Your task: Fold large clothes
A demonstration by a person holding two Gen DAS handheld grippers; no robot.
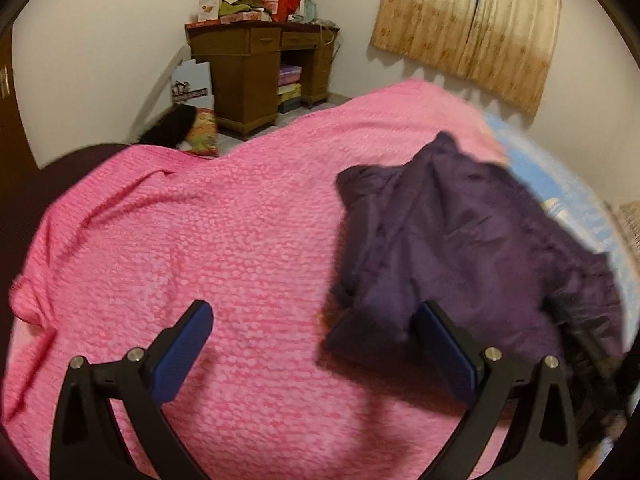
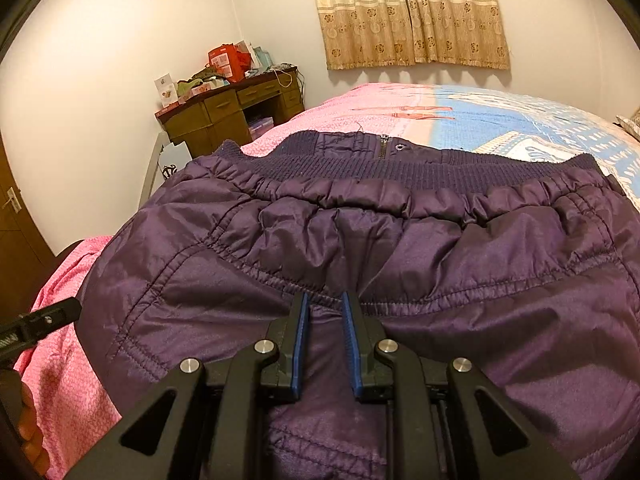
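A dark purple padded jacket point(image 2: 360, 248) lies on a bed with a pink bedspread point(image 1: 224, 240). Its ribbed hem and zipper end point(image 2: 385, 146) face away from me in the right wrist view. My right gripper point(image 2: 325, 300) is shut on a fold of the jacket's fabric near a stitched seam. In the left wrist view the jacket point(image 1: 472, 240) lies to the right. My left gripper point(image 1: 316, 312) is wide open above the bedspread, its right finger point(image 1: 444, 344) at the jacket's near edge. The left gripper's tip also shows in the right wrist view point(image 2: 52, 318).
A blue patterned cover point(image 2: 520, 120) lies on the far right of the bed. A cluttered wooden desk point(image 1: 264, 68) stands in the far corner with boxes and bags beside it. Beige curtains point(image 2: 408, 12) hang on the back wall. A door point(image 2: 12, 216) is at the left.
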